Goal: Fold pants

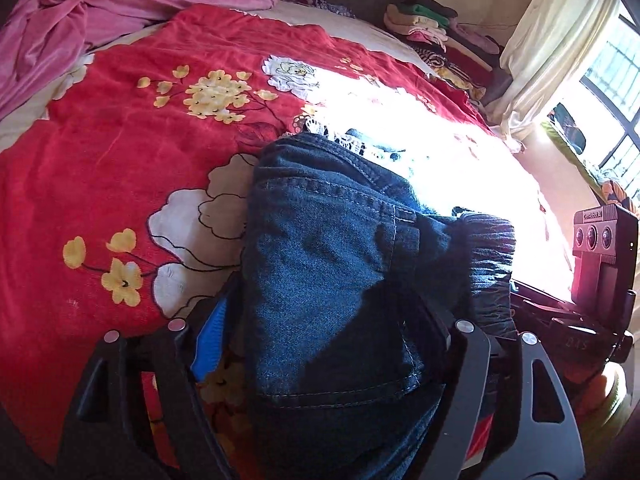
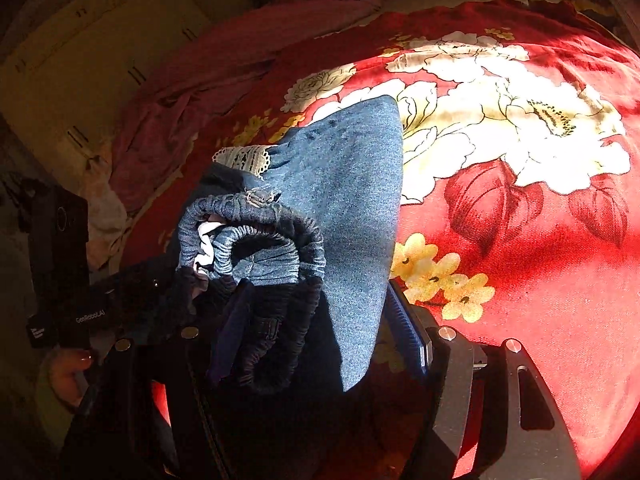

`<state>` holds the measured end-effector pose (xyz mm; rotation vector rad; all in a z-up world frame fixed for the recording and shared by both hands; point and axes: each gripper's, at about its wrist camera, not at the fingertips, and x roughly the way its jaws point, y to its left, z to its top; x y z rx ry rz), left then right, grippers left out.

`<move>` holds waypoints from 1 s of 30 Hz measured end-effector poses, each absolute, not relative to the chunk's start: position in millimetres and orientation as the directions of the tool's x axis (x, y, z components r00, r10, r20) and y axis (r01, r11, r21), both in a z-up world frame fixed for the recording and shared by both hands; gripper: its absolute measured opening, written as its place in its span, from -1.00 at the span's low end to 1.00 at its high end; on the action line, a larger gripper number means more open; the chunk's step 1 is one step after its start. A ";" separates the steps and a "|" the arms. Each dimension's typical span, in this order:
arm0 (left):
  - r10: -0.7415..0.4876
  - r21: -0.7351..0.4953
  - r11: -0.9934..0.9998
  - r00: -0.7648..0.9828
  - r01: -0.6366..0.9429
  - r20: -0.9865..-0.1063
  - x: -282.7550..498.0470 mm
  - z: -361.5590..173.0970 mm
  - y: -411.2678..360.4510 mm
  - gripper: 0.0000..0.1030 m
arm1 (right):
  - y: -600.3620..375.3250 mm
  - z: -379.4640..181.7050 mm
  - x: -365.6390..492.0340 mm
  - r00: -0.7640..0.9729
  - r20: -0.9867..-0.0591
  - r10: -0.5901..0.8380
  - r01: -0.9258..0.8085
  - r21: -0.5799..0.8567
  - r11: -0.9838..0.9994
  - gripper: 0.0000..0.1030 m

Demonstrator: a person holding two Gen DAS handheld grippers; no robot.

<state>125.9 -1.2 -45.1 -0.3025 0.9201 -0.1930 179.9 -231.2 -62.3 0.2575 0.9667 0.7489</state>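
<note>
Your left gripper (image 1: 320, 344) clamped on denim pants (image 1: 320, 248), bunched between its fingers above red floral blanket (image 1: 120, 140). Your right gripper (image 2: 316, 344) clamped on same pants (image 2: 340, 200) at elastic waistband (image 2: 256, 240); lace trim (image 2: 240, 158) shows behind.

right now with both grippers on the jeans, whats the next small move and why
Probably draw the two grippers apart and lower the jeans flat onto the red floral blanket. The left gripper and right gripper both hold denim, but the elastic waistband is curled and bunched, so no clean fold is possible yet.
</note>
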 end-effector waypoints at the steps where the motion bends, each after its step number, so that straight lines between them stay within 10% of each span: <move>1: -0.311 -0.355 0.934 0.587 0.042 -0.747 125.8 -44.7 -1.7 0.03 | -228.4 -61.0 179.2 0.339 -0.644 0.686 -0.469 0.516 0.717 -0.12; 7: -0.311 -0.356 0.933 0.611 0.052 -0.728 116.4 -29.0 -5.7 -0.49 | -221.0 -43.4 166.9 0.385 -0.625 0.679 -0.506 0.473 0.722 -0.49; 30: -0.250 -0.238 0.965 0.652 0.108 -0.716 185.7 32.4 -25.6 -0.50 | -219.2 29.1 227.8 0.553 -0.535 0.639 -0.565 0.324 0.759 -0.50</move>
